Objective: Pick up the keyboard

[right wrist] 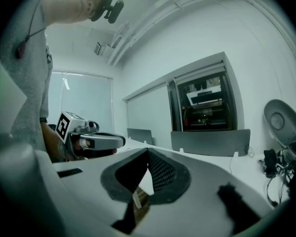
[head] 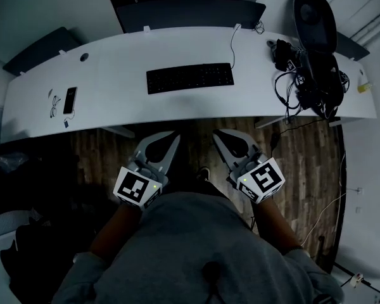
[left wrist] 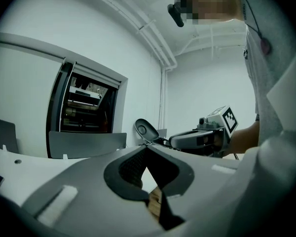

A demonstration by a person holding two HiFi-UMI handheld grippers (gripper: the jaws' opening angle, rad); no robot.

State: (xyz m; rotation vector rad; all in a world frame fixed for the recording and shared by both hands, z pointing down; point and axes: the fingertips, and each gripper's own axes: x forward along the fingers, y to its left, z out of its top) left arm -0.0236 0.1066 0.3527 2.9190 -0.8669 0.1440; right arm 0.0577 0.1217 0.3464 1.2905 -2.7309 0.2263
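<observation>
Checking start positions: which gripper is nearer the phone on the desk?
Left. The left gripper hangs short of the desk, right of the phone; the right gripper is farther right.

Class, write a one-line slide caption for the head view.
Shut and empty, the left gripper and right gripper are held short of the white desk where the black keyboard lies untouched.

keyboard [head: 190, 78]: matt black, likely plastic | desk [head: 114, 90]: smooth white | floor [head: 307, 166]: wood
</observation>
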